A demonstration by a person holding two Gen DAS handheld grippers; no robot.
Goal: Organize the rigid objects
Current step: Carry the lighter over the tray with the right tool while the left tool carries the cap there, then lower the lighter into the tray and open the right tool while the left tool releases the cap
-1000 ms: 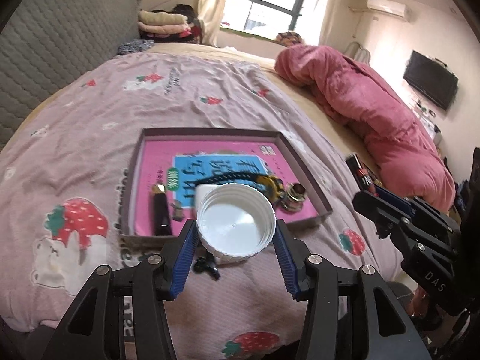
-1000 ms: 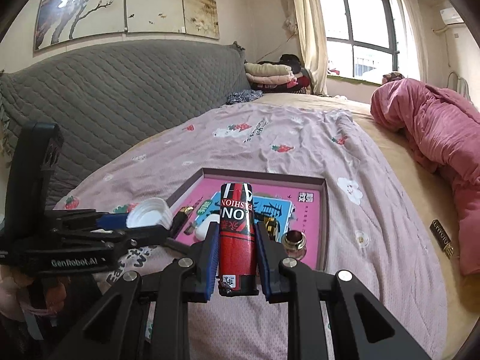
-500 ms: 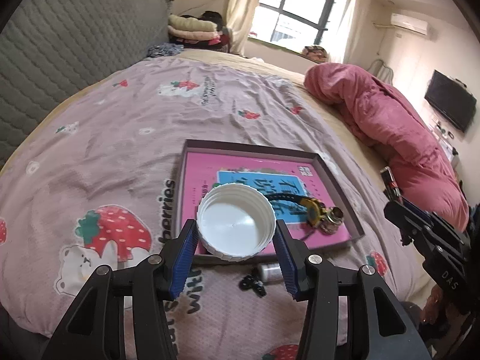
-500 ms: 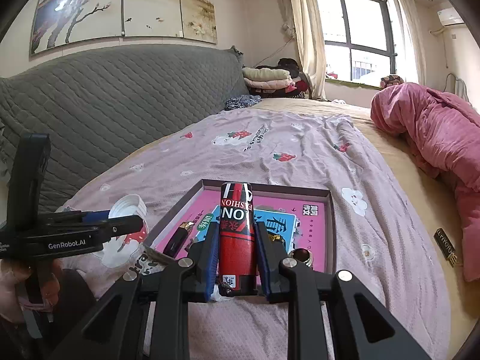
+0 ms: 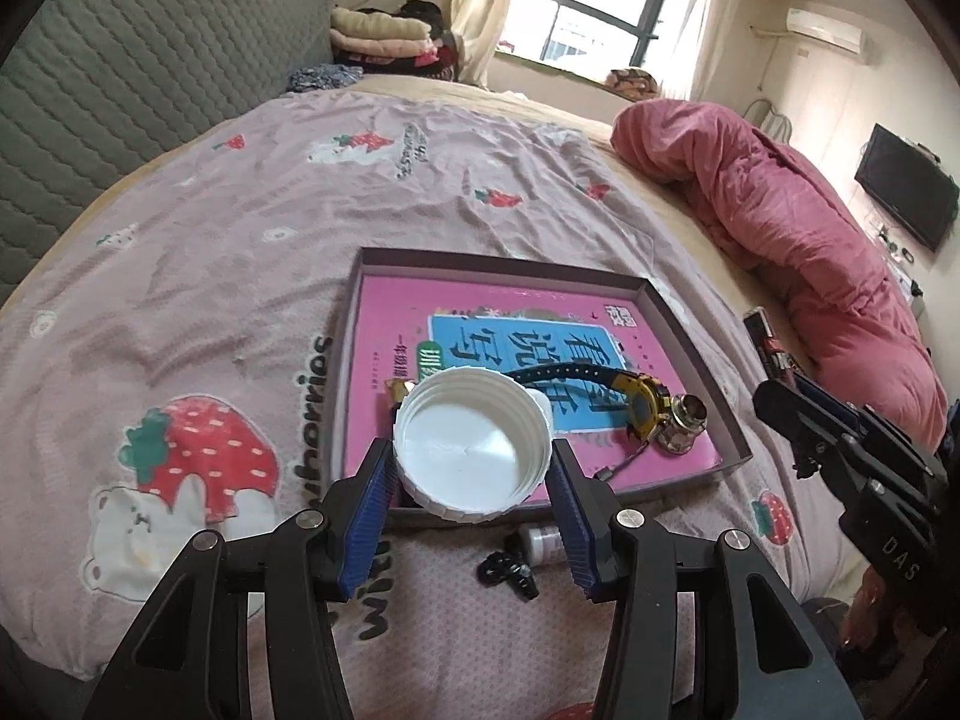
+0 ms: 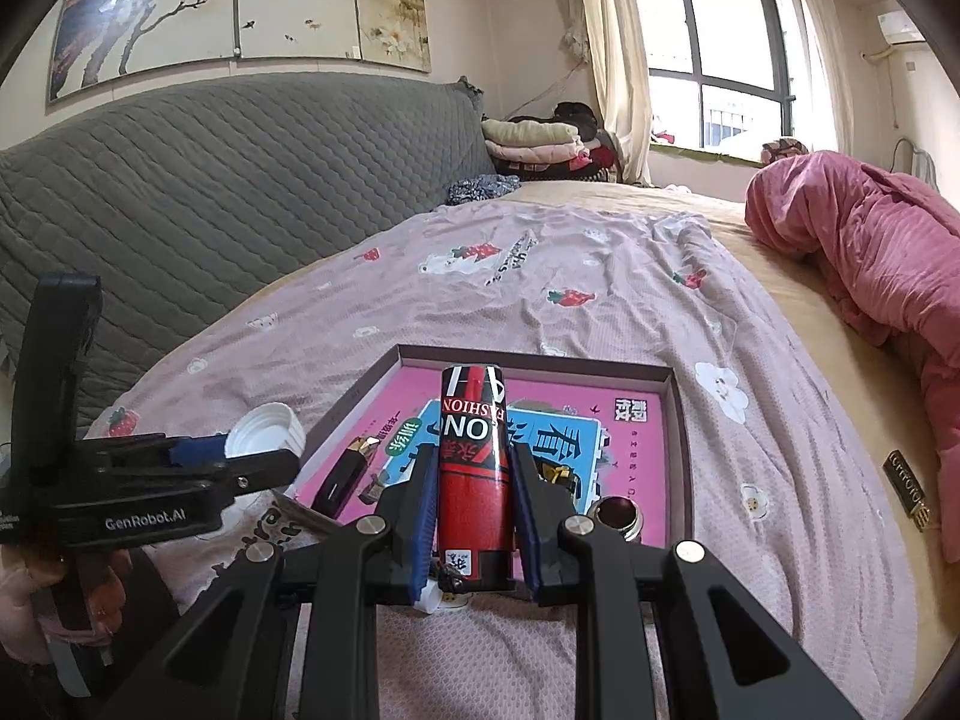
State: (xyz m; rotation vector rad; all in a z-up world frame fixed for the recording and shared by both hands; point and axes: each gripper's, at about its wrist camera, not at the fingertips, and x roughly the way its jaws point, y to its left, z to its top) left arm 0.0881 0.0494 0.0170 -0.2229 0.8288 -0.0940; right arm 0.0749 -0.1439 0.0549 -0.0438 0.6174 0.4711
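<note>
The left gripper's [image 5: 471, 495] fingers are pinching a white cap [image 5: 472, 447] by its ribbed rim, which looks light, stiff and grippy. The right gripper's [image 6: 471, 519] fingers are clamping a red can [image 6: 474, 468] mid-body; it is probably smooth and slippery. Both are hovering just short of the tray [image 5: 690, 324] ahead.

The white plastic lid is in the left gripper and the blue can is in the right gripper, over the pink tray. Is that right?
Not quite: the can is red and black, not blue. The right wrist view shows the red and black can clamped in the right gripper. The rest holds: the white plastic lid sits in the left gripper, over the pink tray.
</note>
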